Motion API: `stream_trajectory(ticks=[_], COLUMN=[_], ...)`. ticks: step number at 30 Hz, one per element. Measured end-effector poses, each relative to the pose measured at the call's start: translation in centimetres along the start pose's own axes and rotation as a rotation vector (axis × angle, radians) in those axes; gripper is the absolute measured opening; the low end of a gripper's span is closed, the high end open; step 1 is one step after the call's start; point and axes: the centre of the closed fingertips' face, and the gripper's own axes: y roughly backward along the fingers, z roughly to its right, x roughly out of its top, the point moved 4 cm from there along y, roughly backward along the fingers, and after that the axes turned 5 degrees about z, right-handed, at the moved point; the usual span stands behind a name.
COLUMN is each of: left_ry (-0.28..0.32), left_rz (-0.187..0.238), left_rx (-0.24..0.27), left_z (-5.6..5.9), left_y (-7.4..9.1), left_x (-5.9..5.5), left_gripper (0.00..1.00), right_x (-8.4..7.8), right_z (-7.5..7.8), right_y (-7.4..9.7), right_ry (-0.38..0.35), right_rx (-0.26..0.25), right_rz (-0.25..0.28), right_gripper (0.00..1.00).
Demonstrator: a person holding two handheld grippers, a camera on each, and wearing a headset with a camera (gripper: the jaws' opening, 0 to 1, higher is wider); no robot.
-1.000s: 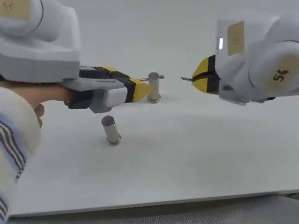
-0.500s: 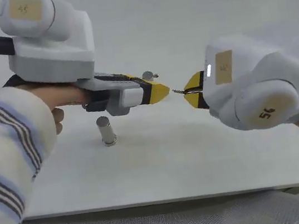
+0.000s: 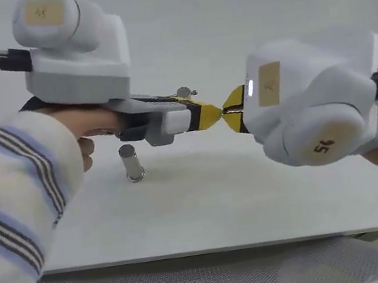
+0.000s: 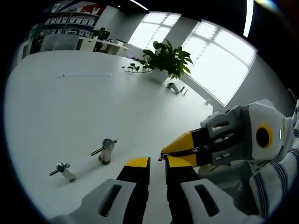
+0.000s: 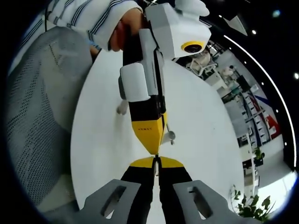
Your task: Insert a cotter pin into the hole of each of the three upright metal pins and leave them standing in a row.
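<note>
Currently my right tool (image 3: 231,116) is pressed together on the cotter pin (image 3: 225,112), held above the desk (image 3: 205,203). The pin's long axis runs level along the line between the two tools, its free end pointing straight at the left tool (image 3: 211,115), whose tip sits just beside it. The left tool's jaws are close together; I cannot tell whether they are fully pressed or touch the pin. The bare metal pin (image 3: 132,163) stands upright on the desk, below the left tool. In the left gripper view, the nearer metal pin (image 4: 106,151) and farther metal pin (image 4: 64,171) stand with inserted cotters (image 4: 96,151) lying crosswise through their tops.
</note>
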Motion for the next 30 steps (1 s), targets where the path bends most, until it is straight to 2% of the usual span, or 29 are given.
stream_trajectory(ticks=[12, 18, 30], left_ry=[0.028, 0.040, 0.100], left_rz=[-0.025, -0.017, -0.001], left_rx=[-0.009, -0.016, -0.024], left_z=[0.03, 0.14, -0.19], left_y=[-0.12, -0.27, -0.46], left_x=[-0.62, -0.50, -0.32], left_gripper=[0.03, 0.02, 0.02], right_x=[-0.06, -0.10, -0.18], right_z=[-0.35, -0.33, -0.36], right_y=[-0.16, -0.08, -0.10], right_ry=[0.005, 0.004, 0.003], right_rx=[0.007, 0.009, 0.005], right_rz=[0.000, 0.000, 0.001], right_gripper=[0.02, 0.03, 0.03])
